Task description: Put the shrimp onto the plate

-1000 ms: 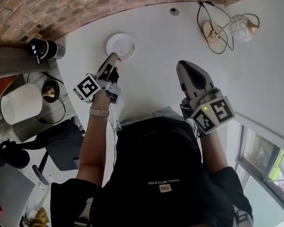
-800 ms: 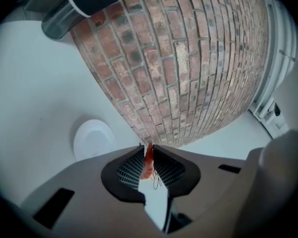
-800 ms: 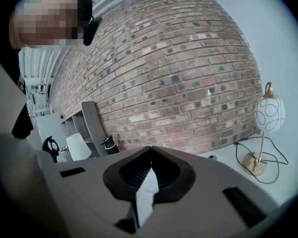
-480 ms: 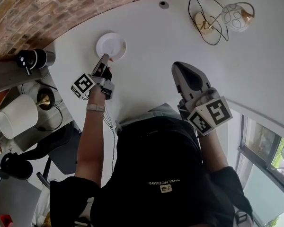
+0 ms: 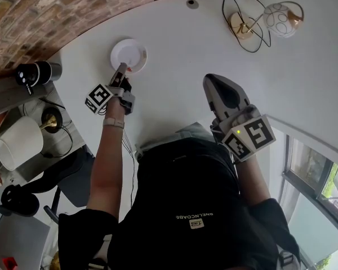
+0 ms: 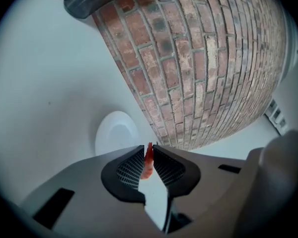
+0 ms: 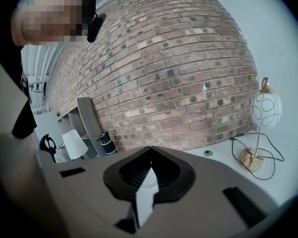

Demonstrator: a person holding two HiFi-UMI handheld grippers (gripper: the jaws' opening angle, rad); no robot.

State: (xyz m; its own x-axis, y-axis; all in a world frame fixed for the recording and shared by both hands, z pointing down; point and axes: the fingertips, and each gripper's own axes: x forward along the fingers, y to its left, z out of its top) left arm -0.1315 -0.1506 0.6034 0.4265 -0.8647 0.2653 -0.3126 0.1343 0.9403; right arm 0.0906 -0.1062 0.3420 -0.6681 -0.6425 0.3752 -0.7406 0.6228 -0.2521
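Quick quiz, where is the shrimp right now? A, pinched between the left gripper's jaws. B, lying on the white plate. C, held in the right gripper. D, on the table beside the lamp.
A: the left gripper view shows the red shrimp clamped between the jaws of the left gripper, with the white plate beyond them, while the right gripper is shut on nothing.

A gold-based globe lamp [image 5: 285,26] stood near the bench's [image 5: 203,49] far right corner; a brick wall [image 5: 56,10] backed its far edge.
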